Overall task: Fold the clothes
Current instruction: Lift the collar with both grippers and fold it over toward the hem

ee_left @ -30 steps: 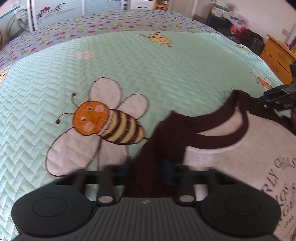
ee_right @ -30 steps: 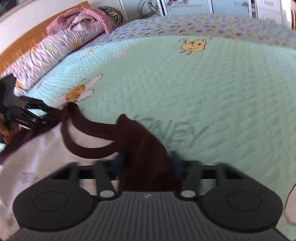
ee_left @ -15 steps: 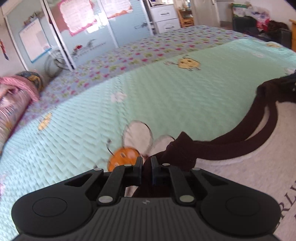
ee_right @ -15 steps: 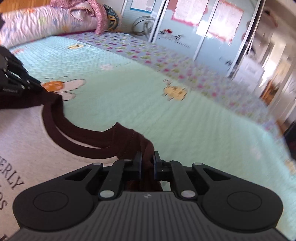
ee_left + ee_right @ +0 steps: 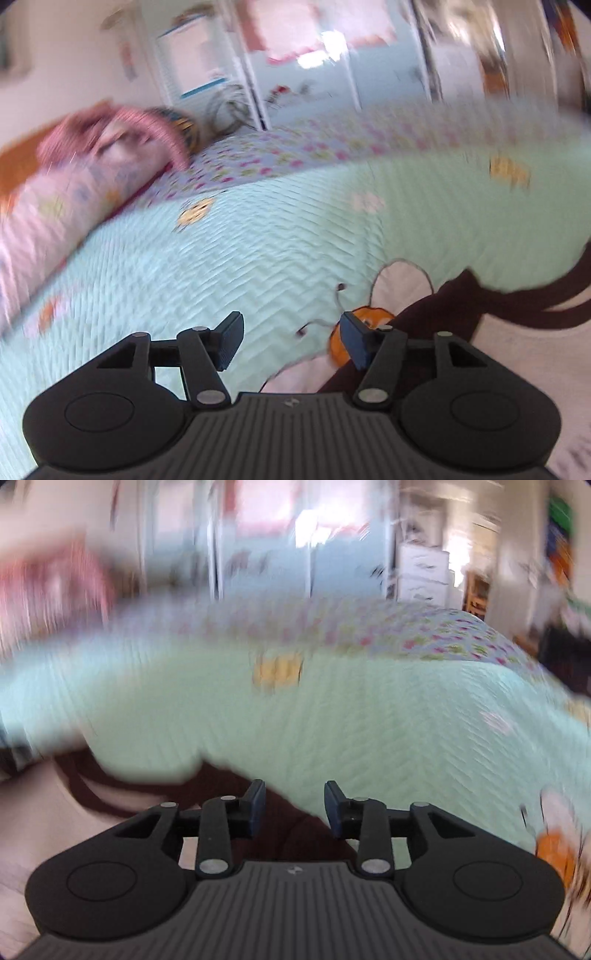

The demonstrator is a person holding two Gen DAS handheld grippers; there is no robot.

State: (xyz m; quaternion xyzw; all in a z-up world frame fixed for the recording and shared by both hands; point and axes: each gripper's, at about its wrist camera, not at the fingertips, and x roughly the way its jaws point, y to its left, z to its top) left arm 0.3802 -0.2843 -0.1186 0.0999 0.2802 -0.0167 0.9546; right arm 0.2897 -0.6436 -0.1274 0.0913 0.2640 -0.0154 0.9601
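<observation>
Both the left hand-held gripper (image 5: 290,341) and right hand-held gripper (image 5: 294,808) gape empty over the shirt (image 5: 454,306), so its loose shoulders may slump unevenly on the bed (image 5: 258,258).

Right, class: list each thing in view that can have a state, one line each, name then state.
left claw: open, holding nothing
right claw: open, holding nothing
shirt: lying on the bed, dark shoulder beside the left claw
quilt: spread flat
</observation>
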